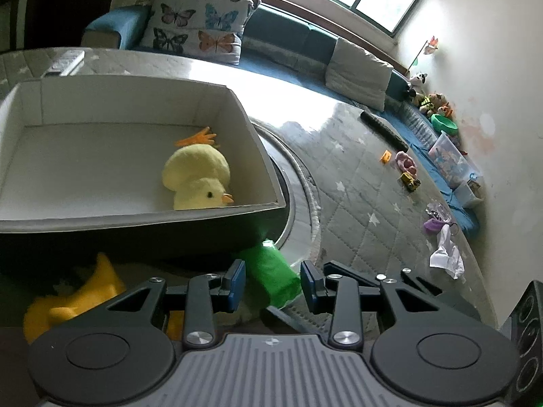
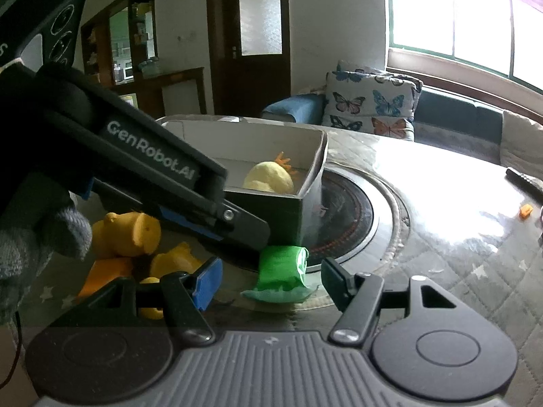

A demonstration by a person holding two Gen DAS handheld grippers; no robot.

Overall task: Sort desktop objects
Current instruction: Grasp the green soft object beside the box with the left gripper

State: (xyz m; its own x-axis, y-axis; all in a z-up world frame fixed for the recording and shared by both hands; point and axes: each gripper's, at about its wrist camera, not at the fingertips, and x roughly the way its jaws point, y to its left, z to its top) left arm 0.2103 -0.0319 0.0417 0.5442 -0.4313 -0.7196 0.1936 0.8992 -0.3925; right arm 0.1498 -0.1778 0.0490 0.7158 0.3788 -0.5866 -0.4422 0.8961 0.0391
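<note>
A green roll of bags (image 1: 273, 276) lies on the table in front of the box, also in the right wrist view (image 2: 282, 268). My left gripper (image 1: 272, 283) is open with its pads on either side of the roll, not touching it. My right gripper (image 2: 268, 283) is open and empty, just short of the same roll. The left gripper's body (image 2: 176, 183) crosses the right wrist view, reaching down to the roll. A yellow plush chick (image 1: 198, 178) lies inside the open white box (image 1: 261, 151). Yellow rubber ducks (image 2: 132, 237) lie left of the roll.
A round dark inset (image 2: 349, 217) is in the table right of the box. A dark remote (image 1: 383, 129) and small toys (image 1: 407, 169) lie further right. A white remote (image 1: 66, 62) lies behind the box. A sofa with a butterfly cushion (image 1: 200, 23) is beyond.
</note>
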